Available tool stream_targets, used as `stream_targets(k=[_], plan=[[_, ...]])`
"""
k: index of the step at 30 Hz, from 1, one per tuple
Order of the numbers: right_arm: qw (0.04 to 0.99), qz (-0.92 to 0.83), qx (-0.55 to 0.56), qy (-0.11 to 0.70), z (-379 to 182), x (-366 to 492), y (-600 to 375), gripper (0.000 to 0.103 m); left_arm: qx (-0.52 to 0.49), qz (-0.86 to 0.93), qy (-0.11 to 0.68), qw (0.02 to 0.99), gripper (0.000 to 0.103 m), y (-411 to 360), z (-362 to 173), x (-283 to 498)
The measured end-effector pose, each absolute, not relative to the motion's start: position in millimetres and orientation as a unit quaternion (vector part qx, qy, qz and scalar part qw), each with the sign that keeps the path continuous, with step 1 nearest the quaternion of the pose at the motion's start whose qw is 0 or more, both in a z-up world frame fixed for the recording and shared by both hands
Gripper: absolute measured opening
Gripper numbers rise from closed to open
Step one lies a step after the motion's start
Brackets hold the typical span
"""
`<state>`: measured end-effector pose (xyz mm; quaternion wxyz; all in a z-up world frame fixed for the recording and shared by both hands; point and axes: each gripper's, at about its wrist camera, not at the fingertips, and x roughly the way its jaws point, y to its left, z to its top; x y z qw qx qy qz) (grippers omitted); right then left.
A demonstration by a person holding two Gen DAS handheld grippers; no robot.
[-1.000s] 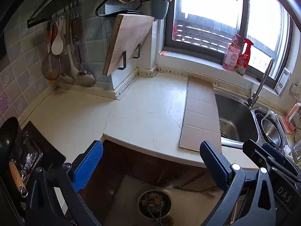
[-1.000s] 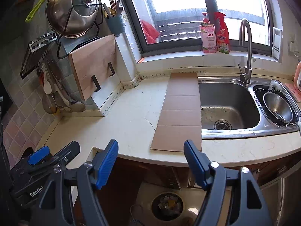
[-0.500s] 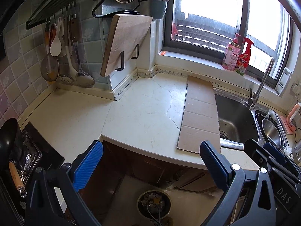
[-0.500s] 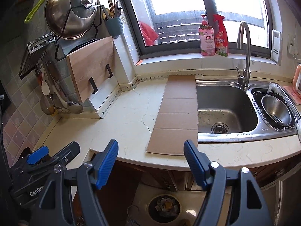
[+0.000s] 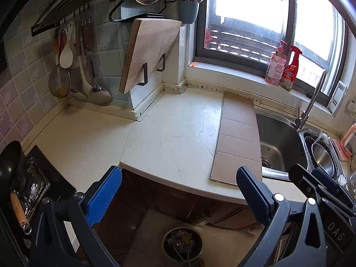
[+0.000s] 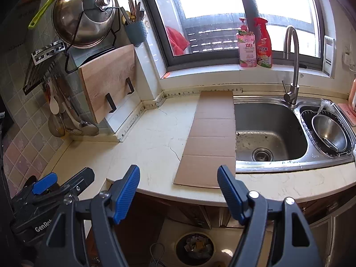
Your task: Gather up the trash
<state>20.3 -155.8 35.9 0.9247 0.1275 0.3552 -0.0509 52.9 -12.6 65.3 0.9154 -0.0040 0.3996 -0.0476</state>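
Both tools held out over the front edge of the pale countertop [image 6: 153,146], neither touching it. Left gripper [image 5: 178,191] spread wide, blue pads well apart, nothing between them; same for the right gripper [image 6: 178,191], jaws wide and empty. Flat strip of cardboard [image 6: 211,142] lying on the counter just beside the steel sink [image 6: 269,133], its right edge overlapping the sink's left rim, running from the back wall to the front lip; seen from the right wrist at about 12 o'clock ahead of the fingers, from the left wrist [image 5: 239,138] at about 1 o'clock. Round trash bin [image 6: 194,248] on the floor below the counter edge, at 6 o'clock in the right view, already holding scraps; same bin [image 5: 182,242] at 6 o'clock between the left fingers. Wooden cutting board [image 6: 109,82] standing in brackets at 10 o'clock, pot lid [image 6: 83,15] racked above it, utensils [image 5: 69,62] hanging on the tiled wall. Two bottles [image 6: 254,42] on the windowsill at 1 o'clock, tap [image 6: 293,66] behind the basin, metal bowl [image 6: 329,133] in the drainer at 3 o'clock. Black pan [image 5: 9,169] at 9 o'clock in the left view
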Motion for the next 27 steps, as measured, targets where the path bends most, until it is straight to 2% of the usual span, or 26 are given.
stream_targets(k=[27], plan=[[0.923, -0.029, 0.128, 0.361, 30, 37, -172, 0.073, -0.01, -0.03, 0.415, 0.909, 0.102, -37, 57, 65]])
